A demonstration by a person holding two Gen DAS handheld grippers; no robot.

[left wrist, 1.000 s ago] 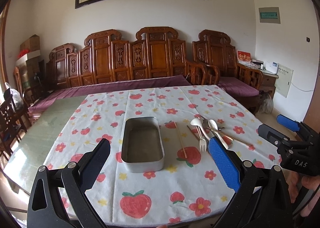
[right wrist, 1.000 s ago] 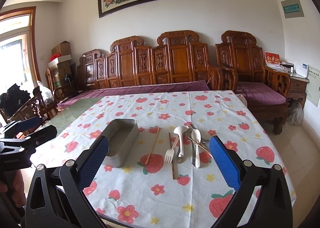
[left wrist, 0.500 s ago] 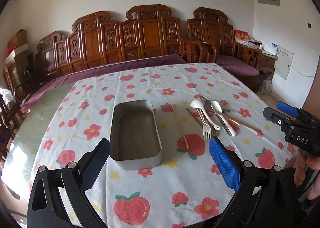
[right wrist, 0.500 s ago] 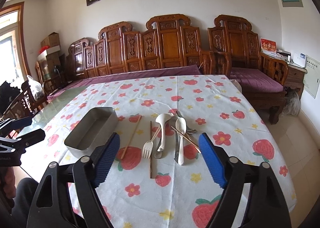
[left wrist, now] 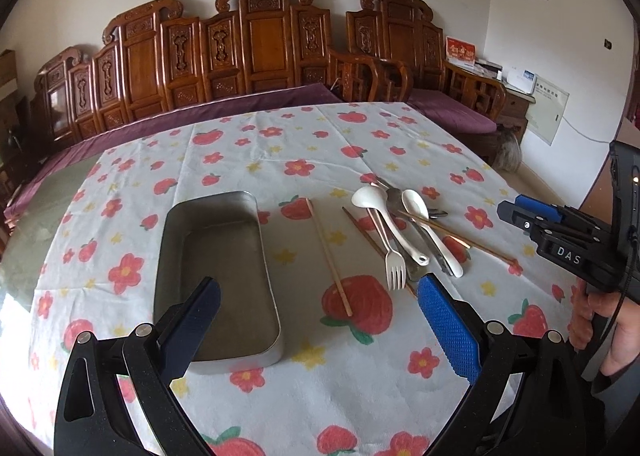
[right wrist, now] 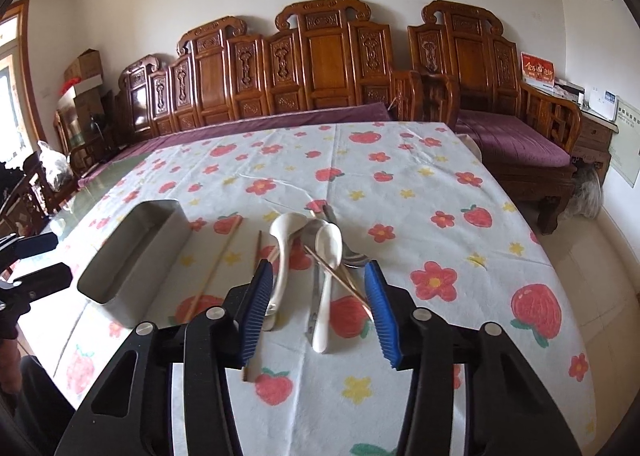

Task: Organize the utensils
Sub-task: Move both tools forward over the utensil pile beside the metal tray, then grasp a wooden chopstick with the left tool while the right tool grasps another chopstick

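Right gripper (right wrist: 318,288) jaws closing, unclenched, straddling white spoon (right wrist: 326,288); left gripper (left wrist: 318,330) released.

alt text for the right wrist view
The right gripper, jaws just narrowed but gripping nothing, hovers over white spoons, a chopstick and other utensils on a strawberry-print tablecloth; an empty metal tin sits left.
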